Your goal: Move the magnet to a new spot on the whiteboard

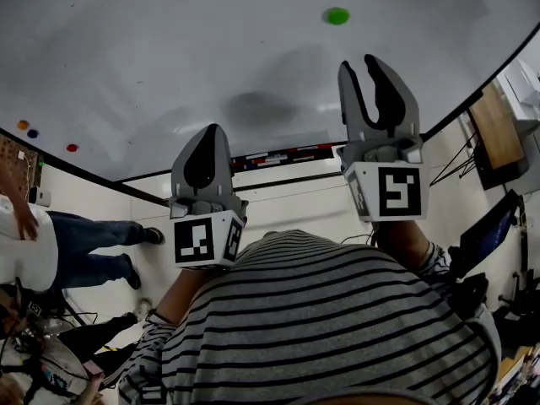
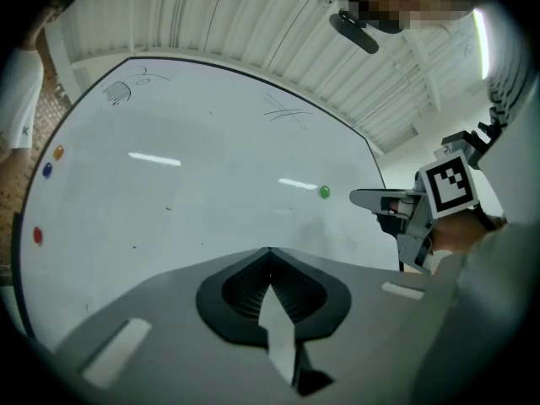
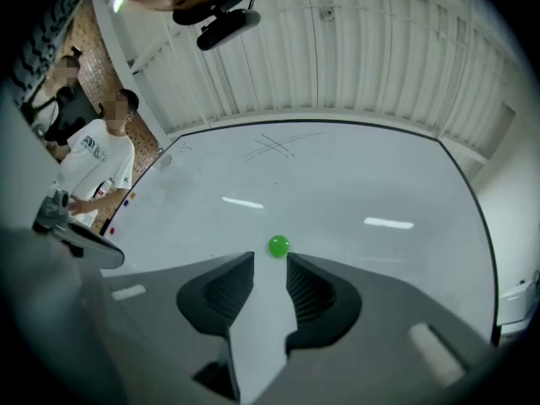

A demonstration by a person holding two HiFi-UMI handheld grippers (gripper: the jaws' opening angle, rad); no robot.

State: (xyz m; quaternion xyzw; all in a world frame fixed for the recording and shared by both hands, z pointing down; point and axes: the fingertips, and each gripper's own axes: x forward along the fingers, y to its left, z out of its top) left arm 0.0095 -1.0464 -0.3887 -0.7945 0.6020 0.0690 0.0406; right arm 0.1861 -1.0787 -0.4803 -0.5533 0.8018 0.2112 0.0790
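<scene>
Magnet (image 1: 337, 15), green, sits on the whiteboard (image 1: 152, 49) ahead of the right hand-held gripper (image 1: 361, 62), which is wide open. The left hand-held gripper (image 1: 213, 129) is closed. Small colored dots (image 1: 72, 148) sit far left, and the scribbles (image 3: 274, 146) are unreadable.

No legible text anywhere. Cubes (image 1: 202, 239) carry black-and-white square code patterns only (no letters or numbers). Whiteboard (image 3: 380, 180) shows faint scrawls, unreadable. Print on a bystander's white shirt (image 3: 91, 154) is too blurred to read.
</scene>
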